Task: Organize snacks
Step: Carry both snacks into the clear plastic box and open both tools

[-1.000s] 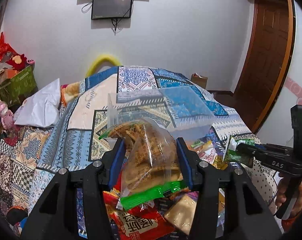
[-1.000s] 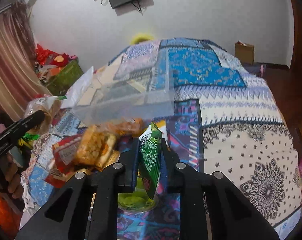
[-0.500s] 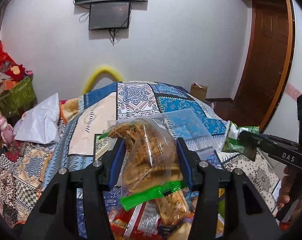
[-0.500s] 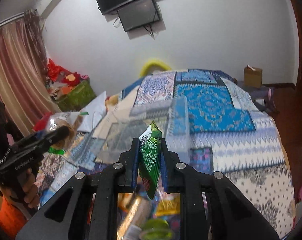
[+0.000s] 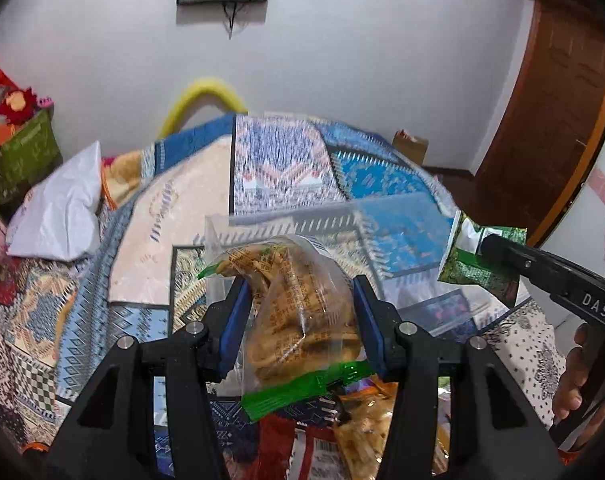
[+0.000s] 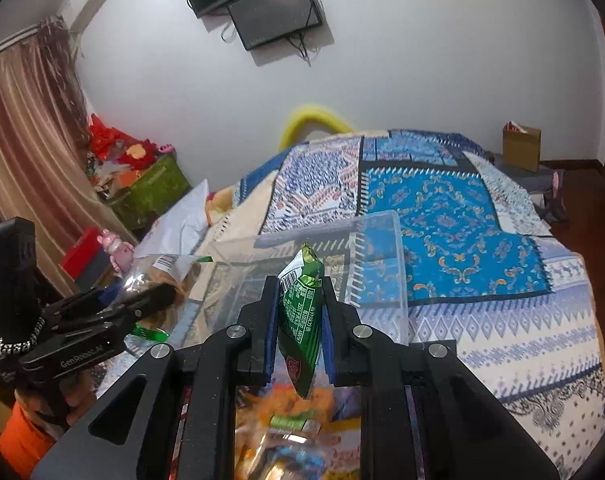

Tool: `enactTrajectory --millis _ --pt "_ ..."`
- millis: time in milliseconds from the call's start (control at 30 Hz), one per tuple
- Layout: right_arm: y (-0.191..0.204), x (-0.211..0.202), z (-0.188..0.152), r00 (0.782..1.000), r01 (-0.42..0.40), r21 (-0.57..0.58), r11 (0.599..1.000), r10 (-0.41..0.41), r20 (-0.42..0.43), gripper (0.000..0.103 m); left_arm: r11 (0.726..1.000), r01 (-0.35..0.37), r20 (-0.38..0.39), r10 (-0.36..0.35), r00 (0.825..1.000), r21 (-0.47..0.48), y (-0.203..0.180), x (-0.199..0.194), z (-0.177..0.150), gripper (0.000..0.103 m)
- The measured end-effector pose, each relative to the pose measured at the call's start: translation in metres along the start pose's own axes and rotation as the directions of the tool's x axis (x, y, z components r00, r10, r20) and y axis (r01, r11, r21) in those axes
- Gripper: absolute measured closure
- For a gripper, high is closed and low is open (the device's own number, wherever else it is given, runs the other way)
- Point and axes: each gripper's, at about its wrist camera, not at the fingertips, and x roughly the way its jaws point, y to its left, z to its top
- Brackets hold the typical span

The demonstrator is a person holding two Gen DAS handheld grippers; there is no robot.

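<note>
My left gripper (image 5: 298, 292) is shut on a clear bag of brown biscuits (image 5: 302, 312) with a green seal, held in the air just before a clear plastic box (image 5: 342, 224) on the bed. My right gripper (image 6: 300, 300) is shut on a small green snack packet (image 6: 300, 320), also lifted near the box (image 6: 374, 248). Each gripper shows in the other's view: the right one with its packet (image 5: 482, 260) at the right, the left one with its bag (image 6: 158, 280) at the left. A pile of loose snacks (image 5: 342, 440) lies below both grippers.
The bed has a patterned blue quilt (image 6: 442, 200). A white pillow (image 5: 62, 208) lies at its left. A green crate of clutter (image 6: 150, 188) stands by the curtain. A cardboard box (image 6: 520, 146) and a wooden door (image 5: 550, 120) are at the right.
Both grippers have risen from the snack pile with their packets and tilted up, then dipped a little toward the clear box. Both grips are unchanged.
</note>
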Motion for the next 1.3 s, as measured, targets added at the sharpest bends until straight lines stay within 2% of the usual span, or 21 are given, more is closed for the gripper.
enactTrajectory --millis 167,300,667,800,933,1067,1167,1300 --pt "-0.006 0.031 -0.003 0.998 0.015 0.005 1.0 -0.015 -0.064 0.086 1.0 -0.019 -0.07 0.021 0.997 0.019 0.002 0.034 -0.006 0.052" --pt "-0.008 0.053 -0.01 0.992 0.018 -0.004 1.0 -0.018 -0.126 0.086 1.0 -0.008 -0.107 0.01 0.994 0.02 0.003 0.051 -0.01 0.052" --pt "-0.007 0.071 -0.018 0.98 0.041 -0.033 0.999 -0.046 -0.194 0.085 0.999 -0.018 -0.194 0.023 0.981 0.027 0.001 0.079 -0.014 0.052" --pt "-0.006 0.066 -0.016 0.98 0.044 -0.04 0.998 -0.051 -0.191 0.073 1.0 -0.021 -0.224 0.025 0.974 0.02 0.0 0.081 -0.016 0.051" --pt "0.0 0.053 -0.014 0.983 0.066 -0.074 0.995 -0.077 -0.164 0.064 0.999 -0.03 -0.192 0.038 0.981 0.041 -0.004 0.067 -0.013 0.049" --pt "0.008 0.033 -0.011 0.988 0.076 -0.087 0.993 -0.087 -0.131 0.049 0.999 -0.028 -0.153 0.035 0.988 0.044 -0.01 0.045 -0.006 0.043" --pt "0.016 0.015 -0.009 0.991 0.09 -0.107 0.99 -0.1 -0.093 0.046 0.998 -0.035 -0.114 0.041 0.993 0.052 -0.016 0.022 -0.002 0.042" --pt "0.027 -0.017 -0.008 0.994 0.086 -0.128 0.988 -0.093 -0.049 0.043 0.997 -0.038 -0.055 0.042 0.998 0.061 -0.021 -0.012 -0.001 0.034"
